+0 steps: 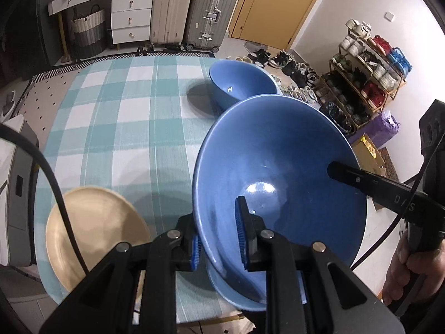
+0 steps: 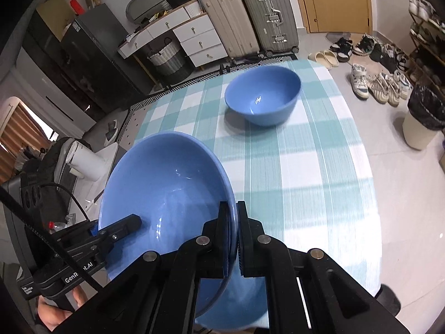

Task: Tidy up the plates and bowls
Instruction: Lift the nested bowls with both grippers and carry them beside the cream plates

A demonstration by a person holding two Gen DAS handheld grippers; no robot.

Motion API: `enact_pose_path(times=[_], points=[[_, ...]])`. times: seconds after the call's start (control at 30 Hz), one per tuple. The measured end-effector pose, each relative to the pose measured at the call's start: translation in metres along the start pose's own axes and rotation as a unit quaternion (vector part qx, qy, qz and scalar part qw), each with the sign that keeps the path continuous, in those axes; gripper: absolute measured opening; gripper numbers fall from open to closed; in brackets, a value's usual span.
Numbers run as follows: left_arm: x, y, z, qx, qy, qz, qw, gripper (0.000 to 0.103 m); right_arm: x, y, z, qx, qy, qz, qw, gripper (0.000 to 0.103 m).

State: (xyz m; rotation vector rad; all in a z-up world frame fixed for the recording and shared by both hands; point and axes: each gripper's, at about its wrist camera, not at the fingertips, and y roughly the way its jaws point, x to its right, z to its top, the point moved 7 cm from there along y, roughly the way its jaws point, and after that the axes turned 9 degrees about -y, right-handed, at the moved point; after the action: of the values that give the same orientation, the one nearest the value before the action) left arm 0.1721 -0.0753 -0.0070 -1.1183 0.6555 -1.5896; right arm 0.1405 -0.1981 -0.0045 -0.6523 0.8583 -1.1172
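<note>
Looking from my two cameras, I see first the table [image 1: 116,117] with a checked cloth in teal and white, which fills most of both views. Over its near edge I hold the large blue bowl [image 1: 278,172], lifted off the cloth and tilted, with each gripper on one side of its rim. My left gripper [image 1: 219,239] is clenched on the near rim in the left wrist view, one pad inside the bowl and one outside. My right gripper [image 2: 233,236] is clamped on the opposite rim, its two pads pressed tight on the thin wall. Farther on the cloth, near the far right part of the table, stands the smaller blue bowl [image 2: 262,94], upright and well apart from the big one. At the near left of the table lies the beige plate [image 1: 97,233], flat on the cloth, just beside my left gripper and partly crossed by a black cable [image 1: 50,178]
</note>
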Motion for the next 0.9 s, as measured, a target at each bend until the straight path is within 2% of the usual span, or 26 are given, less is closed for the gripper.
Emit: enact_pose_path(times=[0.17,0.43,0.57,0.9], points=[[0.004,0.000,-0.024,-0.008,0.008,0.006,0.9999,0.019,0.002,-0.004,-0.029,-0.006,0.001,-0.002,1.000,0.005],[0.001,0.017,-0.053,-0.016,0.012,0.040,0.9990,0.019,0.010,0.013,-0.068,-0.025,0.004,-0.006,1.000,0.005],[0.000,0.031,-0.061,-0.024,0.013,0.050,0.9984,0.019,0.013,0.024,-0.076,-0.030,-0.034,-0.042,0.998,0.006],[0.000,0.048,-0.074,-0.019,0.041,0.097,0.9942,0.019,0.019,0.046,-0.088,-0.049,-0.068,-0.068,0.994,0.007]])
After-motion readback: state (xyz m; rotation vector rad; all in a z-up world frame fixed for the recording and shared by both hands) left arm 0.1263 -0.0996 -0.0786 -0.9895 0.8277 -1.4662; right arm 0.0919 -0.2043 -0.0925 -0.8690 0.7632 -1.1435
